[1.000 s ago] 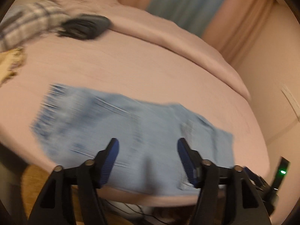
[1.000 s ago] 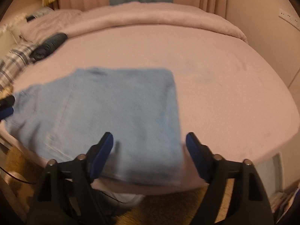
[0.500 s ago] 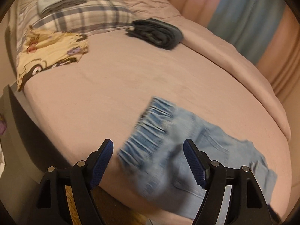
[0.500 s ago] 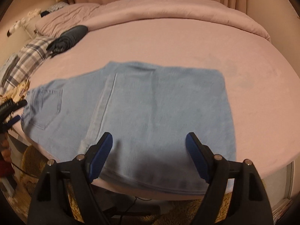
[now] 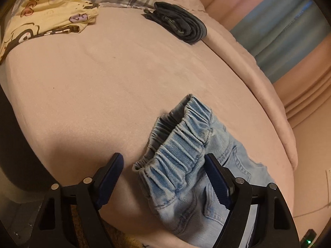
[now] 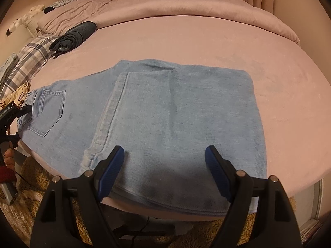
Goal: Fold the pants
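Low in the left wrist view, the left tool (image 5: 165, 180) stands spread over the elastic waistband (image 5: 178, 144) of the pants (image 6: 165, 119), which lie part-folded at the bed's (image 6: 206, 41) near edge. The right tool (image 6: 164, 174), lower centre, is spread over the folded legs, gripping nothing. A one-layer pinch would probably drag the fold askew.

Pants (image 6: 165, 113) laid on bed (image 6: 206, 37) near front edge; rolled garment (image 6: 76, 35) placed behind-left, beside pillow (image 6: 31, 57).
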The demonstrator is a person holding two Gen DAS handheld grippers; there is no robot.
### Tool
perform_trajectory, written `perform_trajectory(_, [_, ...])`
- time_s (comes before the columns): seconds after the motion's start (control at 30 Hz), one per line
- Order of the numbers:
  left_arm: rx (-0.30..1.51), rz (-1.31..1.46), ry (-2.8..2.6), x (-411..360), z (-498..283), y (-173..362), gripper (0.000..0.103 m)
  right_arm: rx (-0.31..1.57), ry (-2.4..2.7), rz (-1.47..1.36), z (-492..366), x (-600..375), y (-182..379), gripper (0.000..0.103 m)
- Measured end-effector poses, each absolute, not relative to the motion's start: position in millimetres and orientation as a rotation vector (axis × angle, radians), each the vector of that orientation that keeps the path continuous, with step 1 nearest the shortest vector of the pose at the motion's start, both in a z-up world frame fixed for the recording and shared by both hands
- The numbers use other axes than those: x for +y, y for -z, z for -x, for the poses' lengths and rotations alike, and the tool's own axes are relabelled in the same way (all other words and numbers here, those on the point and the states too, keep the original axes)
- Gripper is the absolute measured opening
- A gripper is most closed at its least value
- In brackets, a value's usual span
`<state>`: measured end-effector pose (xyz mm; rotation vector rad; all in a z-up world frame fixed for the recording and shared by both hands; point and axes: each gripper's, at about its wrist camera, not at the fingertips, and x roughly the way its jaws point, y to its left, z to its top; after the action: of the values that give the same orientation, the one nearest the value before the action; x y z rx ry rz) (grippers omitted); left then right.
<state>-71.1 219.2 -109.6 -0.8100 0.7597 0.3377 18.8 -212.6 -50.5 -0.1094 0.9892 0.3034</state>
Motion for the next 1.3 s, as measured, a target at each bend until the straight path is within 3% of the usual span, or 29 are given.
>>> perform_trajectory(0.07, [0.75, 0.831, -0.313, 217, 72, 108, 0.067, 0.991, -0.305, 0.112, -19, -212, 50, 0.082])
perform_trajectory(0.23, [0.771, 0.806, -0.344, 212, 65, 111, 0.063, 0.992, -0.307, 0.109, -18, -213, 51, 0.082])
perform_trajectory(0.4, [0.75, 0.85, -0.296, 214, 72, 100, 0.025, 0.991, -0.3, 0.112, -19, -210, 51, 0.082])
perform_trajectory(0.73, [0.574, 0.595, -0.088, 108, 85, -22, 0.023, 0.965, -0.312, 0.042, -15, -228, 40, 0.081])
perform_trajectory(0.83, [0.573, 0.494, 0.018, 61, 74, -37, 0.023, 0.934, -0.291, 0.0, -15, -240, 32, 0.081])
perform_trajectory(1.13, [0.744, 0.261, 0.191, -57, 28, -9, 0.023, 0.923, -0.191, -0.169, -17, -300, 31, 0.082])
perform_trajectory(1.3, [0.928, 0.305, 0.345, -90, 6, 23, 0.036, 0.947, -0.152, -0.23, -18, -325, 38, 0.082])
